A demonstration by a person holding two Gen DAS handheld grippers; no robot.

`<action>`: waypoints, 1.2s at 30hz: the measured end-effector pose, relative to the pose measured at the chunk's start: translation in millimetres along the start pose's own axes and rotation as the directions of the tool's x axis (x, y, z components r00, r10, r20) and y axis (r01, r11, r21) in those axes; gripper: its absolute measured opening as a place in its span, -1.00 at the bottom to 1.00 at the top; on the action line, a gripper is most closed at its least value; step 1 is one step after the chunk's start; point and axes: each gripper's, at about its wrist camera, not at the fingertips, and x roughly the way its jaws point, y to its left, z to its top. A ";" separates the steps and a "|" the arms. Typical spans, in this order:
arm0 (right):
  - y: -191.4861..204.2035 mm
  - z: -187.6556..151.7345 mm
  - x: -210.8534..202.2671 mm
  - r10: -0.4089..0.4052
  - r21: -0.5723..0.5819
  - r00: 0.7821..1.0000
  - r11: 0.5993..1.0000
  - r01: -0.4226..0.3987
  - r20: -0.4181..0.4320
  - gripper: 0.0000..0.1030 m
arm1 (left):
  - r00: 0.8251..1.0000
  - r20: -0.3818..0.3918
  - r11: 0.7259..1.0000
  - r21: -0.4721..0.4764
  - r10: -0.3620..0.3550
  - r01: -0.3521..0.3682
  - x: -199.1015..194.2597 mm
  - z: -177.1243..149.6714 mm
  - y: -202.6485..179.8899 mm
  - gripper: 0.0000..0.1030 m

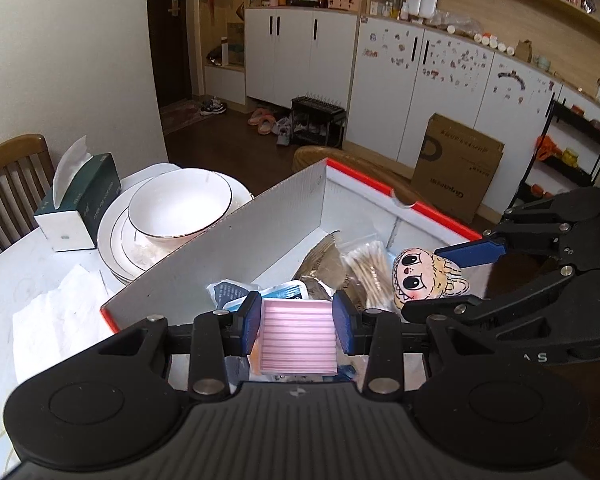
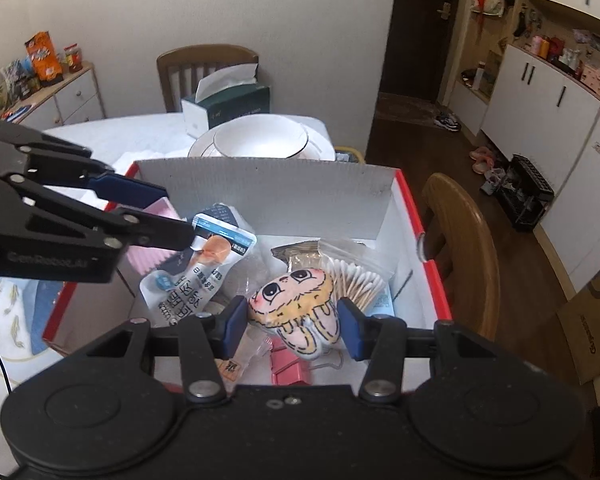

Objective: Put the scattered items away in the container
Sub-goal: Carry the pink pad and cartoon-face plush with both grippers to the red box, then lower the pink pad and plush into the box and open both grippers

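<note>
Box (image 2: 260, 196): swabs (image 2: 356, 280), snack pouch (image 2: 204, 268) | left tool (image 1: 298, 316) pinching pink pad (image 1: 298, 332) | right tool (image 2: 292, 320) pinching doll (image 2: 296, 312)

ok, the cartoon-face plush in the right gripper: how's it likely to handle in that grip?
Cartoon-face plush looks soft: its sides seem to bulge between the right gripper's pads, so it probably squashes rather than resists. Likely light for its size, being small and padded. Fabric skin should grip well; on release it should probably drop limply into the red-edged box, not roll.
</note>
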 end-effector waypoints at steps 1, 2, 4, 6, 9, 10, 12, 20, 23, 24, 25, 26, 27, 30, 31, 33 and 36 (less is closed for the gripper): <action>-0.2 1.1 3.9 0.005 -0.011 1.000 1.000 -0.005 -0.007 -0.08 | 1.000 -0.008 1.000 0.001 0.006 -0.006 4.9 0.6 -0.3 -0.28; 0.2 2.2 7.9 0.011 -0.027 1.000 1.000 -0.011 -0.014 -0.08 | 1.000 -0.016 1.000 0.000 0.012 -0.012 9.7 1.1 -0.4 -0.28; 1.4 3.6 15.5 0.021 -0.058 0.999 0.998 -0.023 -0.024 -0.08 | 0.999 -0.031 1.000 0.002 0.023 -0.023 16.7 1.5 -0.6 -0.29; 2.1 4.7 23.3 0.023 -0.078 0.999 0.997 -0.026 -0.037 -0.08 | 0.998 -0.047 0.999 0.002 0.034 -0.034 24.4 1.9 -0.6 -0.28; 1.3 6.9 37.2 0.015 -0.087 0.998 0.996 -0.020 -0.056 -0.08 | 0.997 -0.073 0.999 -0.006 0.038 -0.038 34.9 2.4 1.1 -0.28; 1.1 7.4 41.2 0.019 -0.091 0.998 0.996 -0.024 -0.063 -0.08 | 0.996 -0.080 0.999 -0.006 0.042 -0.042 37.8 2.4 1.5 -0.28; 0.7 6.5 46.7 0.022 -0.105 0.997 0.994 -0.029 -0.073 -0.08 | 0.994 -0.094 0.999 -0.001 0.049 -0.050 43.0 1.5 1.8 -0.28; 3.8 4.5 56.9 0.030 -0.154 0.995 0.987 -0.044 -0.091 -0.08 | 0.989 -0.132 0.998 -0.010 0.066 -0.068 58.6 -1.6 6.3 -0.28; 6.5 2.8 61.6 0.023 -0.182 0.994 0.982 -0.042 -0.105 -0.08 | 0.987 -0.147 0.998 -0.016 0.064 -0.067 63.3 -3.4 7.2 -0.28; 5.9 2.6 62.9 0.022 -0.184 0.994 0.982 -0.042 -0.110 -0.08 | 0.987 -0.150 0.998 -0.017 0.063 -0.066 64.4 -3.9 7.4 -0.28; 5.5 2.2 64.1 0.025 -0.185 0.993 0.982 -0.046 -0.115 -0.08 | 0.986 -0.154 0.998 -0.019 0.062 -0.065 65.2 -4.5 7.5 -0.28; 5.0 1.7 65.0 0.029 -0.185 0.993 0.981 -0.051 -0.118 -0.08 | 0.986 -0.158 0.998 -0.021 0.060 -0.064 65.9 -5.3 7.6 -0.28; 4.9 1.3 65.7 0.030 -0.187 0.992 0.981 -0.052 -0.120 -0.08 | 0.985 -0.161 0.998 -0.023 0.058 -0.063 66.6 -5.7 7.7 -0.28; 5.2 0.7 68.3 0.027 -0.194 0.992 0.980 -0.052 -0.125 -0.08 | 0.984 -0.171 0.998 -0.031 0.054 -0.060 69.1 -6.3 8.4 -0.28; 4.8 0.6 69.1 0.028 -0.191 0.991 0.980 -0.052 -0.127 -0.07 | 0.983 -0.176 0.998 -0.036 0.050 -0.057 69.8 -6.5 9.1 -0.28; 3.4 0.4 70.7 0.029 -0.187 0.991 0.981 -0.053 -0.130 -0.07 | 0.982 -0.186 0.998 -0.047 0.043 -0.052 71.3 -6.5 10.5 -0.28; 2.0 -0.2 71.4 0.030 -0.189 0.991 0.980 -0.055 -0.132 -0.06 | 0.979 -0.200 0.997 -0.060 0.034 -0.047 73.5 -7.1 12.7 -0.28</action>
